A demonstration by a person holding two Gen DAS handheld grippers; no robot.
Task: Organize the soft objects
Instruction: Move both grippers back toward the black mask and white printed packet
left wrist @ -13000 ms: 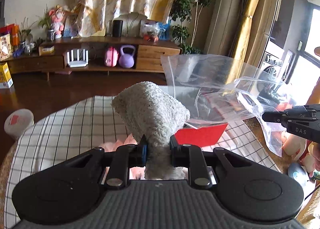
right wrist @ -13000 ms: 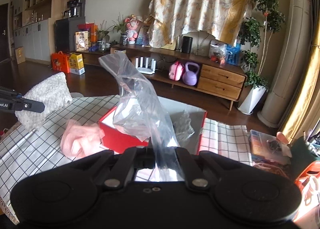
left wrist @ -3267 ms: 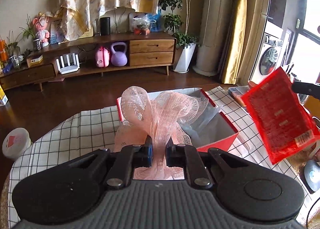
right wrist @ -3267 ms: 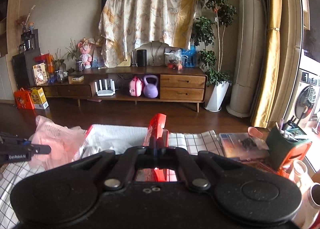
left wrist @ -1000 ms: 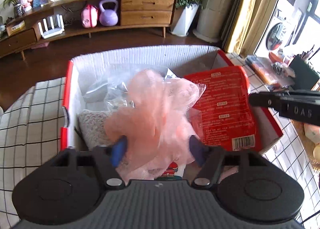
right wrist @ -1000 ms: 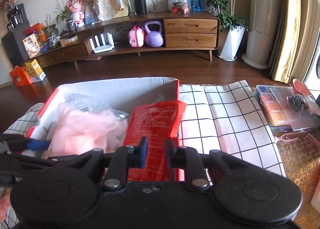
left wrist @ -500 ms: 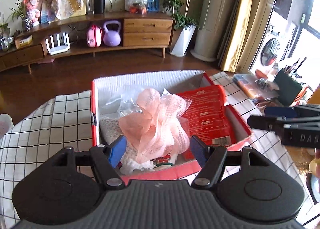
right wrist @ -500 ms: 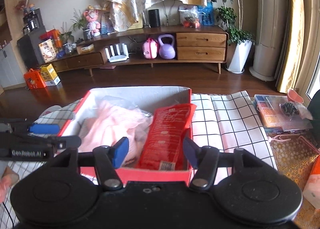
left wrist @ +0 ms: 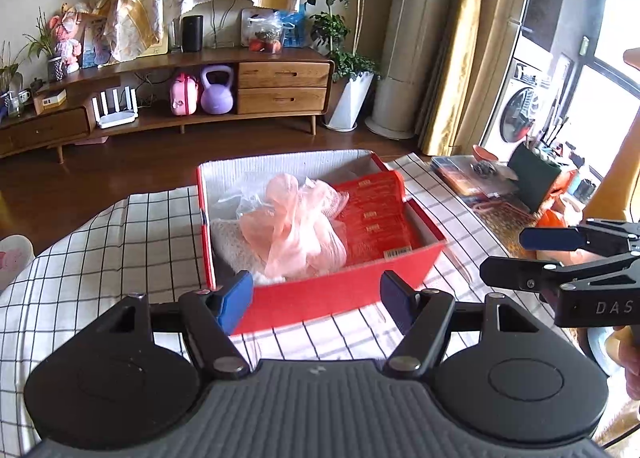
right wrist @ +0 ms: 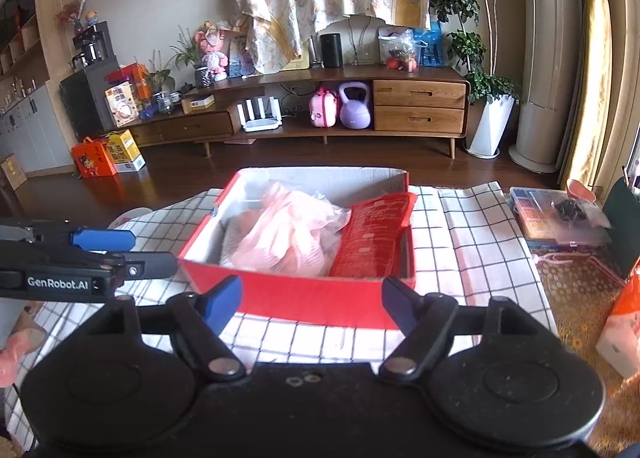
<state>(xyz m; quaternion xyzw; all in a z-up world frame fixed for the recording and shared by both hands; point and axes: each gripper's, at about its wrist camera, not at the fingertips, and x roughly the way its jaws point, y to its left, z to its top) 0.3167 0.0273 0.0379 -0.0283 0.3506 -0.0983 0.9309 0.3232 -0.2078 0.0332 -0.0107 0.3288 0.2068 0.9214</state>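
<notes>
A red box [left wrist: 332, 296] [right wrist: 308, 300] stands on the checked tablecloth. Inside lie a pink mesh puff [left wrist: 294, 226] [right wrist: 280, 240], a grey towel [left wrist: 234, 244] under it, a clear plastic bag [left wrist: 250, 194] and a red packet [left wrist: 374, 216] [right wrist: 374, 236] along the right wall. My left gripper [left wrist: 316, 298] is open and empty, held back from the box's near wall. My right gripper [right wrist: 310, 300] is open and empty too, in front of the box. Each gripper shows from the side in the other's view [left wrist: 532, 256] [right wrist: 124, 252].
The checked tablecloth [left wrist: 120, 242] covers the table around the box. A clear organiser case [right wrist: 554, 214] and a green holder [left wrist: 536, 178] sit at the right. A wooden TV cabinet [right wrist: 304, 110] stands across the floor.
Both grippers have drawn back and up from the box since half a second ago. The puff and the red packet stay in the box where they were let go.
</notes>
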